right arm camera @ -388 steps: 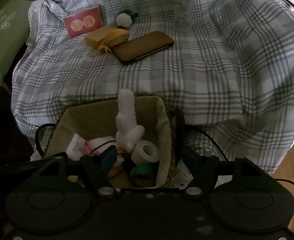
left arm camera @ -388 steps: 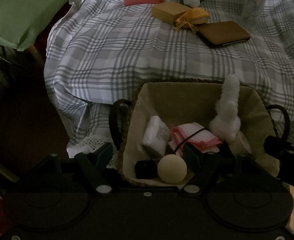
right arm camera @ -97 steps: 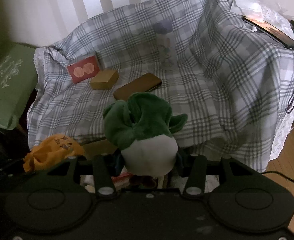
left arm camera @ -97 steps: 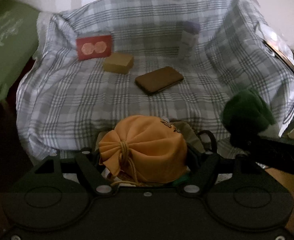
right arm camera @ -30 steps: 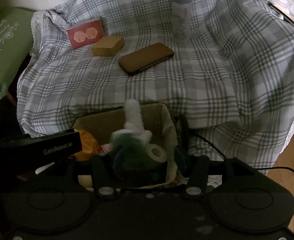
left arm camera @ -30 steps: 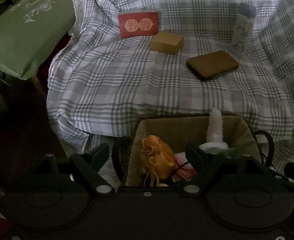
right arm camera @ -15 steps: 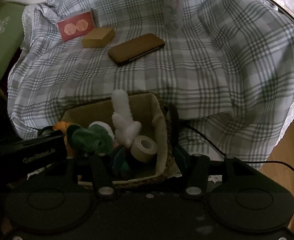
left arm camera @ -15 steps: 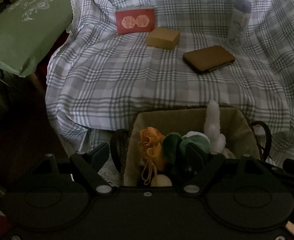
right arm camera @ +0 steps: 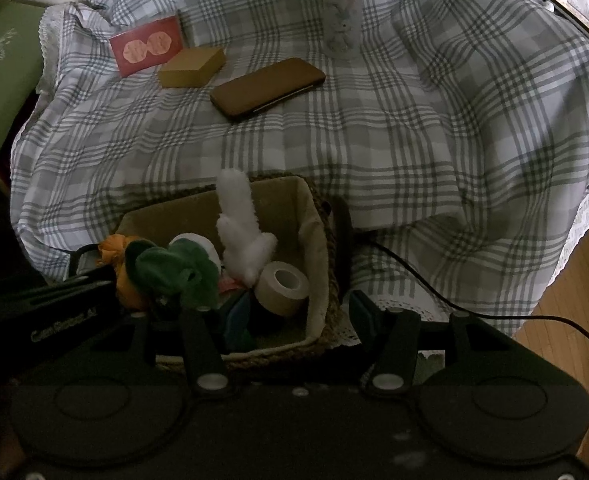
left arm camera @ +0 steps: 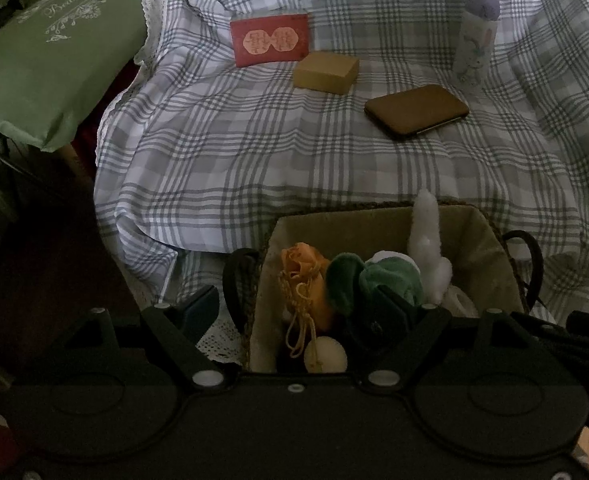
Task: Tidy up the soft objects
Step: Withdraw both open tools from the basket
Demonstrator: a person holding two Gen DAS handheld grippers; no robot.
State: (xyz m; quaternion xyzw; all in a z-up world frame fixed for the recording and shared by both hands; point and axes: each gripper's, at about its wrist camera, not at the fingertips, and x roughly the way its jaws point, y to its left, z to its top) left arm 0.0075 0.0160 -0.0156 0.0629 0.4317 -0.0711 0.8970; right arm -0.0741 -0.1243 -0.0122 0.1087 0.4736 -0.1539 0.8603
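Note:
A woven basket (left arm camera: 490, 236) (right arm camera: 318, 240) with a beige liner stands in front of the plaid-covered seat. In it lie an orange drawstring pouch (left arm camera: 306, 280) (right arm camera: 122, 276), a green and white plush toy (left arm camera: 374, 280) (right arm camera: 174, 268), a white fluffy toy (left arm camera: 426, 236) (right arm camera: 240, 224), a cream ball (left arm camera: 326, 354) and a tape roll (right arm camera: 282, 288). My left gripper (left arm camera: 294, 308) is open and empty over the basket's near left side. My right gripper (right arm camera: 290, 312) is open and empty over the basket's near right corner.
On the plaid cloth (left arm camera: 254, 140) lie a red card (left arm camera: 270, 39) (right arm camera: 147, 46), a tan box (left arm camera: 326, 72) (right arm camera: 192, 67), a brown case (left arm camera: 416, 111) (right arm camera: 268, 88) and a bunny-print bottle (left arm camera: 476, 40) (right arm camera: 342, 16). A green cushion (left arm camera: 34, 72) sits left. A black cable (right arm camera: 454, 300) crosses the floor at right.
Both grippers released their toys: the pouch and the green plush now rest in the basket. Over the last half second both grippers have drawn back slightly, open.

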